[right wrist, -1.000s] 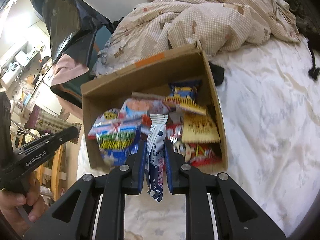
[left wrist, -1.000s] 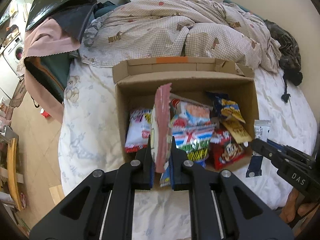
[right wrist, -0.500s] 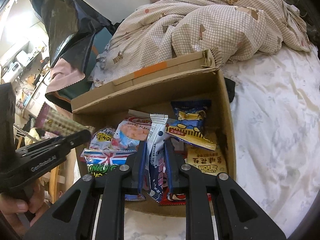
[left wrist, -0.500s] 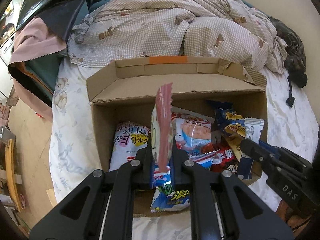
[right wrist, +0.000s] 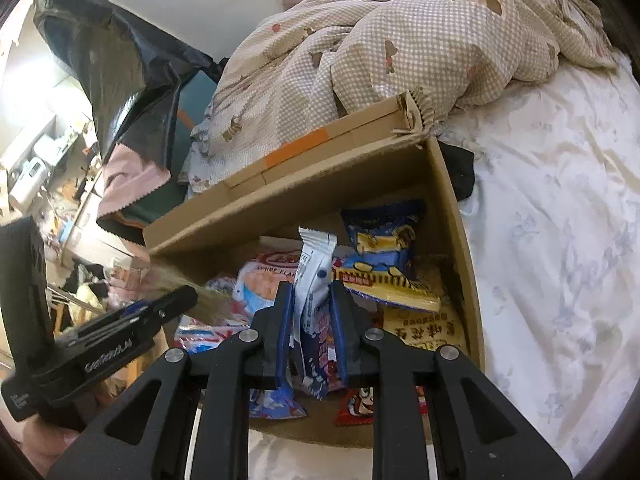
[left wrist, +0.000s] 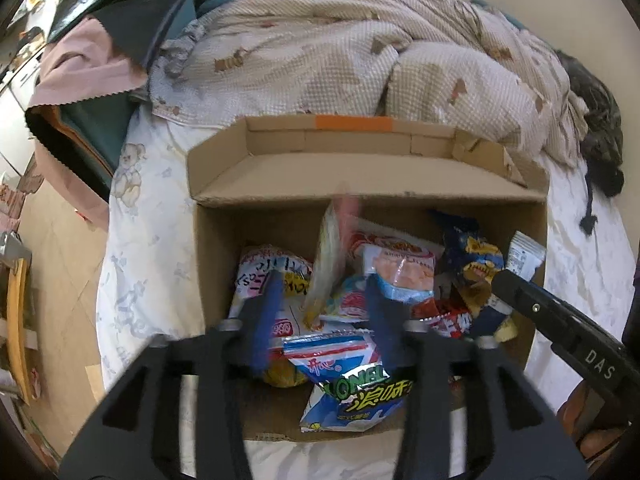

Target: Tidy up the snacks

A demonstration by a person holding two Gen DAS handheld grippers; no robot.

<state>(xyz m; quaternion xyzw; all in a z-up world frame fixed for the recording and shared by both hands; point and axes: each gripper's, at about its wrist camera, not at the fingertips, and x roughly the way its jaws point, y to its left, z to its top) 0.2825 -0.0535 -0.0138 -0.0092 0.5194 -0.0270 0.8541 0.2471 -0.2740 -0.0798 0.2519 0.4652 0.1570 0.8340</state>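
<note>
Fingers of the left gripper (left wrist: 320, 312) are seen parting over the cardboard box (left wrist: 216, 240), while those of the right gripper (right wrist: 310, 316) are clamped on a white and blue packet (right wrist: 314, 276).

Between the opening left jaws a blurred pale packet with a pink top (left wrist: 330, 256) is seen upright and untouched by either pad, above the snacks piled inside the box. The white and blue packet is held upright over the box's right half, just in front of a blue and yellow bag (right wrist: 380, 248). The box is set on the white sheet (right wrist: 560, 240), with the checked quilt (left wrist: 360, 60) bunched behind its far flap.
</note>
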